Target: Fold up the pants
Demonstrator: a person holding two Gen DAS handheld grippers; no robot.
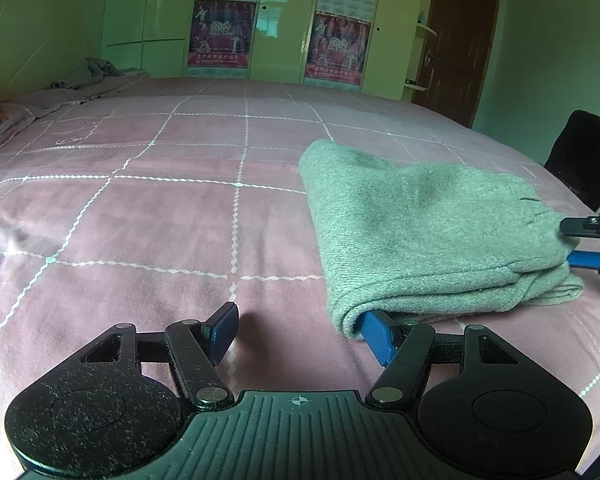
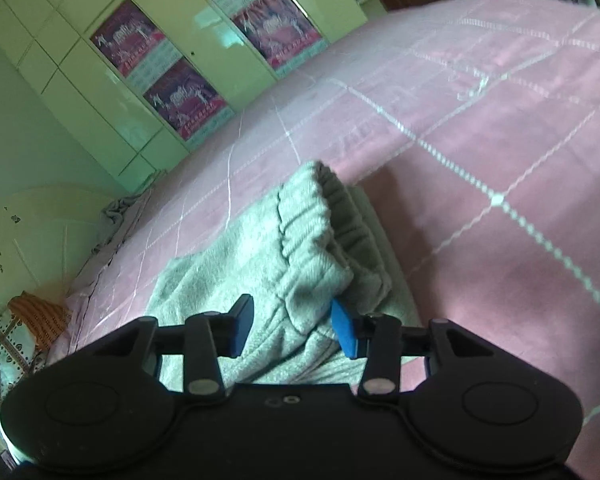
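Observation:
Grey knit pants (image 1: 428,232) lie folded in a thick bundle on the pink checked bed (image 1: 160,208). My left gripper (image 1: 300,332) is open at the bundle's near left corner; its right blue finger (image 1: 376,334) is tucked under the folded edge, the left finger (image 1: 224,330) rests on bare bedspread. My right gripper (image 1: 576,244) shows at the bundle's right end. In the right wrist view the right gripper (image 2: 294,328) is open, its fingers either side of the elastic waistband end of the pants (image 2: 300,248), with the right finger (image 2: 346,334) under a layer.
A cream wardrobe with purple posters (image 1: 220,32) stands beyond the bed. A brown door (image 1: 456,40) is at the back right. A black chair back (image 1: 584,156) stands by the bed's right edge. Crumpled grey cloth (image 1: 92,74) lies at the far left corner.

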